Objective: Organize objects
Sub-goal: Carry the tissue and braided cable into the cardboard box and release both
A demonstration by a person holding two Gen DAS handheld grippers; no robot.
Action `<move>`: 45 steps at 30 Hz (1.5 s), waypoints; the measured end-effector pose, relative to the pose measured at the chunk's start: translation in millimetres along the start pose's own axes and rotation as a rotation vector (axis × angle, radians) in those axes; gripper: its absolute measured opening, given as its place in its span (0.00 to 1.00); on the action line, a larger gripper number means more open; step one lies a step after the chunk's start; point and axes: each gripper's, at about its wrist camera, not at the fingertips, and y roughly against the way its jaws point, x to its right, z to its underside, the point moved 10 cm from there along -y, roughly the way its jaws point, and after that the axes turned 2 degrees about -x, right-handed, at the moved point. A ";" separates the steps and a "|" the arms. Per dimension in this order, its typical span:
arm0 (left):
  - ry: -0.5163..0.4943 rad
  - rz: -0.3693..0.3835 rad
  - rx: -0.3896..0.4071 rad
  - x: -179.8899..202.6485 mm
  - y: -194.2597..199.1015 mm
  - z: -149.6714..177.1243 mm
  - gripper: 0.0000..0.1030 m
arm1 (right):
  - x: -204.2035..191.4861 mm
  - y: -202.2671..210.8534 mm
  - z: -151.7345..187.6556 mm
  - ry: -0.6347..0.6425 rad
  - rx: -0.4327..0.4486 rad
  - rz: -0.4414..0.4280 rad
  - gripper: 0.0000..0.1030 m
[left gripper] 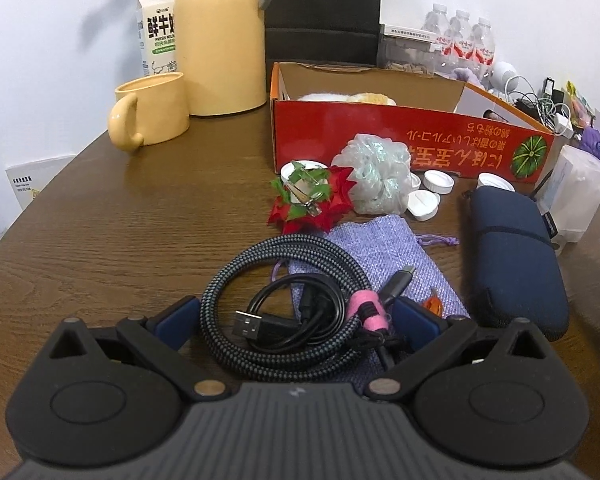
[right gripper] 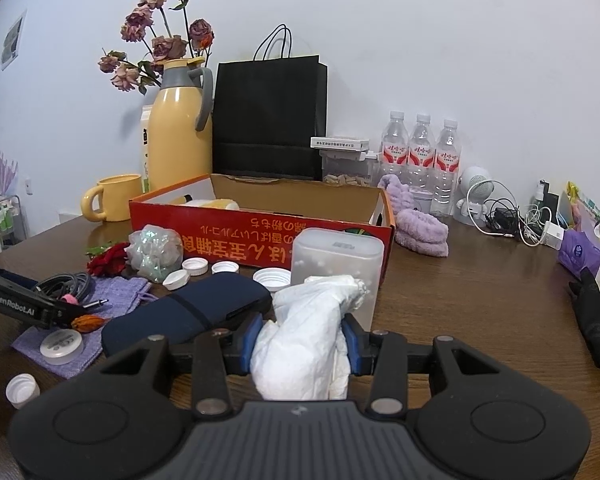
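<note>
Coiled cables (left gripper: pixel 284 304) are lying on the bench (left gripper: pixel 140 232) between the left gripper's (left gripper: pixel 296 316) spread-apart jaws; the right gripper (right gripper: pixel 303 338) is clenching white tissue (right gripper: pixel 304 340); bare bench is stretching leftward.

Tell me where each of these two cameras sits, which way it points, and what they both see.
Left wrist: rides on the left tongs, looking forward over open blue pads that straddle the coiled cables on the purple pouch; beyond, the red box.
Right wrist: rides on the right tongs, shut on a crumpled white tissue, facing the red box and back wall; the left tongs show at the left edge.
Shared: red box, navy case, yellow mug, cables, pouch.
</note>
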 end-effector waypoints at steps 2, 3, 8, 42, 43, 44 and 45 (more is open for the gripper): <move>0.009 -0.004 0.014 -1.0 2.7 -0.2 0.95 | 0.0 0.1 0.1 -0.001 0.000 0.000 0.39; 0.018 -0.005 0.019 -1.9 3.7 -0.3 0.93 | -0.2 0.0 0.3 -0.001 -0.002 -0.002 0.39; 0.069 -0.036 0.056 -9.6 11.3 -3.4 0.89 | 0.2 0.5 0.3 -0.001 -0.001 -0.001 0.39; 0.030 0.015 0.306 48.7 44.4 -149.2 0.87 | -34.2 -26.5 -137.7 0.107 0.209 -0.031 0.39; 0.030 0.017 0.309 52.2 40.6 -156.0 0.87 | -31.5 -35.1 -144.5 0.104 0.203 -0.030 0.39; 0.030 0.019 0.314 55.9 36.0 -163.2 0.87 | -27.7 -44.5 -151.4 0.099 0.193 -0.030 0.39; 0.031 0.019 0.317 59.3 30.5 -170.3 0.87 | -24.3 -54.1 -156.3 0.095 0.181 -0.027 0.39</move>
